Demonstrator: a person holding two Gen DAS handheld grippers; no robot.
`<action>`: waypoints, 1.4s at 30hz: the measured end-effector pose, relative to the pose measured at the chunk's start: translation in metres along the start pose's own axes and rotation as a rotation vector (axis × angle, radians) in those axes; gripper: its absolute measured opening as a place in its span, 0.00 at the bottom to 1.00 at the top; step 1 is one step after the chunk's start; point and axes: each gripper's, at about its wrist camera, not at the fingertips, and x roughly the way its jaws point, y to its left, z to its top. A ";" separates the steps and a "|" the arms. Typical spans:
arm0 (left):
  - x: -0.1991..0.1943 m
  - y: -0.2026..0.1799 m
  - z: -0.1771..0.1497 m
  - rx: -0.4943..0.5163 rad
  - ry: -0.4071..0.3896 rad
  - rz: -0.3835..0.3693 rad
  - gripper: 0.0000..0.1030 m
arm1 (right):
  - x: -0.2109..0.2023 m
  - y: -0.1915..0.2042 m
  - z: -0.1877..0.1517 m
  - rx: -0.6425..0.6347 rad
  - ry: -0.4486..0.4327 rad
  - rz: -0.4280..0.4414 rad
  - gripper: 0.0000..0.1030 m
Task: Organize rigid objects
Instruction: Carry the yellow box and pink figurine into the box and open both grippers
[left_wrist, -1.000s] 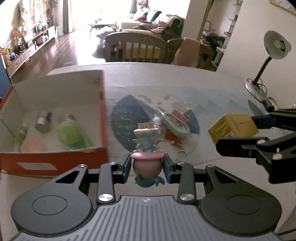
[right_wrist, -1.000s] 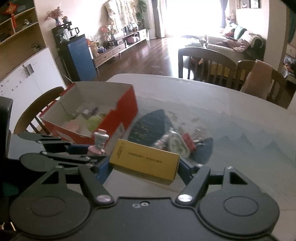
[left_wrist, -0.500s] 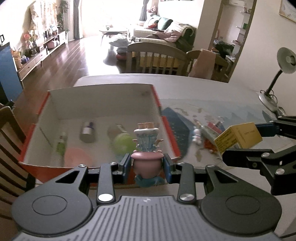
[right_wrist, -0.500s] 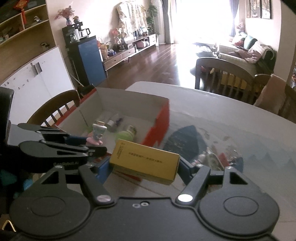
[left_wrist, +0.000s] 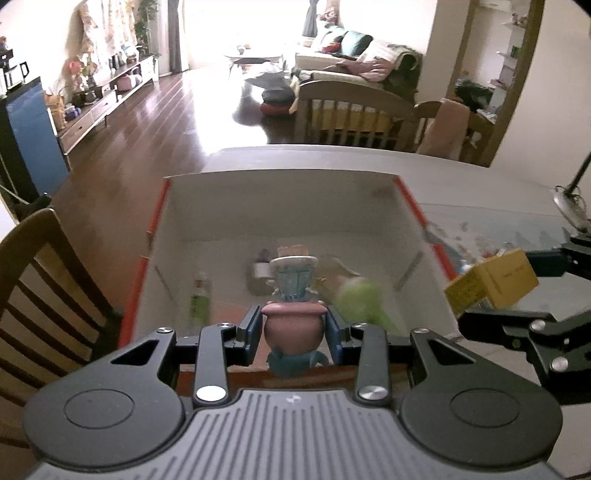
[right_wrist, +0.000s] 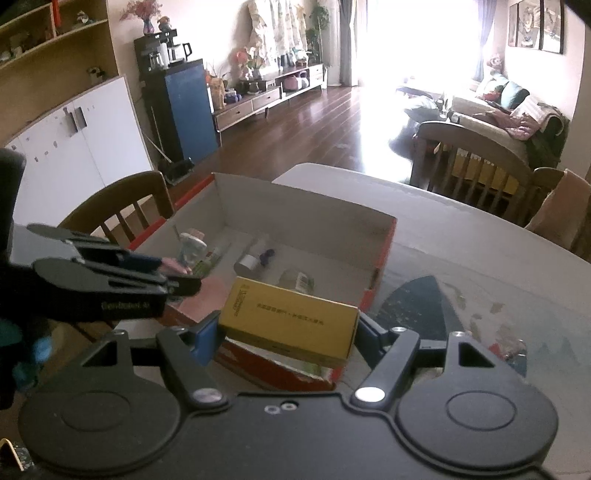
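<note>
Blurred green item (left_wrist: 364, 301) in box (left_wrist: 280, 199) | left gripper (left_wrist: 293, 328) pinching figurine (left_wrist: 293, 295) | right gripper (right_wrist: 286, 328) clamps yellow carton (right_wrist: 288, 319)

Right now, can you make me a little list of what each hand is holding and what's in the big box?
left gripper: jaws shut on the toy figurine, pink pot base, held over the box's near edge
right gripper: jaws shut on the yellow carton, held above the box's near corner
box: red outside, white inside, open top, on the table
inside box: green bottle, silver-capped item, other blurred items
</note>
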 end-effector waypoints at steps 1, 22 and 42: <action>0.003 0.005 0.003 -0.003 0.005 0.005 0.35 | 0.006 0.002 0.002 0.001 0.004 0.000 0.71; 0.066 0.048 0.010 -0.028 0.116 0.040 0.34 | 0.105 0.020 0.005 -0.034 0.180 -0.068 0.72; 0.044 0.034 0.003 0.002 0.099 0.016 0.34 | 0.070 0.006 0.005 0.040 0.101 -0.021 0.73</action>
